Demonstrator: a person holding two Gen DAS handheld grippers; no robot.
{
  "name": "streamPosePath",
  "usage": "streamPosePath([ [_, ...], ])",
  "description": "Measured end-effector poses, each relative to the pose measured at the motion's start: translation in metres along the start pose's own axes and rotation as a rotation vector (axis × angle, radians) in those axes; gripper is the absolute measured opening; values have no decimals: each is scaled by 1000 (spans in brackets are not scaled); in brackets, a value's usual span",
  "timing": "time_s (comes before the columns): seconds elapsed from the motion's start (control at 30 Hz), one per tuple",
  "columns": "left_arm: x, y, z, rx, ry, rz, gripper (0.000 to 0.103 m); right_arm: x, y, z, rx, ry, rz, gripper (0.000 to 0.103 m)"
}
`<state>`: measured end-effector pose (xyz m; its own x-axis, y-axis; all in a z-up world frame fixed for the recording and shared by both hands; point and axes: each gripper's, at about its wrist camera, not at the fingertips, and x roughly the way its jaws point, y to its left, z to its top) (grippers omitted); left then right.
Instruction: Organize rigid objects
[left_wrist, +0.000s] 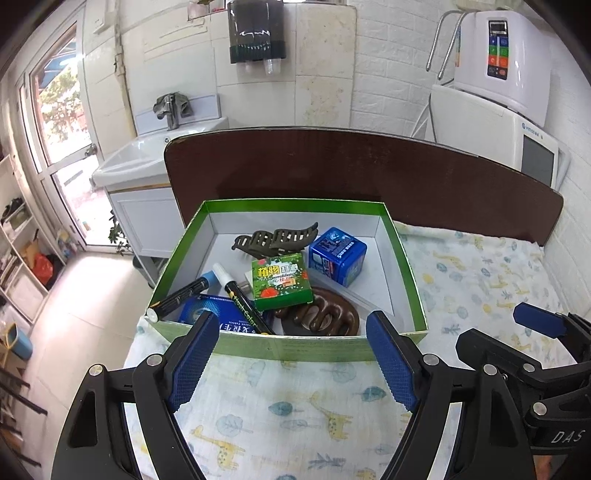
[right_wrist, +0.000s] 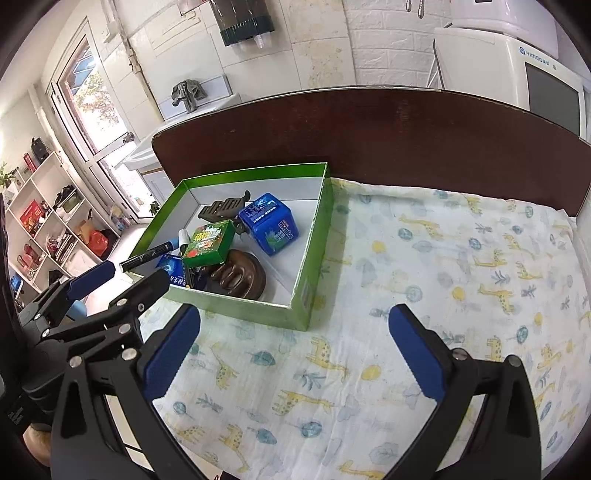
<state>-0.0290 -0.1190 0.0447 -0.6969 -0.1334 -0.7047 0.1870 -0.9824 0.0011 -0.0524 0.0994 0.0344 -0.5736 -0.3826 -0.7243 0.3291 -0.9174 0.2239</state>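
Left gripper (left_wrist: 291, 354): I hold it wide, empty, green box (left_wrist: 229, 347) just ahead.
Right gripper (right_wrist: 295, 350): wide, empty.
Approach: I keep clear of the box's near wall.

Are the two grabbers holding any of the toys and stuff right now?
No, nothing is held. The left gripper and right gripper both have open jaws with only the blanket beneath; everything sits in the green box.

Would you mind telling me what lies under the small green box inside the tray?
The small green box rests on a brown wooden comb and a black marker, beside a blue cube box. A grey item peeks out beneath; the rest is covered.
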Motion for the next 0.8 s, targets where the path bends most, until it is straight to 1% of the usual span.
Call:
streamPosePath([
  [0.47, -6, 1, -2, -10, -5, -15, 82, -6, 2, 0, -3, -10, -20, 102],
  [0.8, -9, 0, -2, -7, -13, -8, 82, -8, 3, 0, -6, -11, -25, 102],
])
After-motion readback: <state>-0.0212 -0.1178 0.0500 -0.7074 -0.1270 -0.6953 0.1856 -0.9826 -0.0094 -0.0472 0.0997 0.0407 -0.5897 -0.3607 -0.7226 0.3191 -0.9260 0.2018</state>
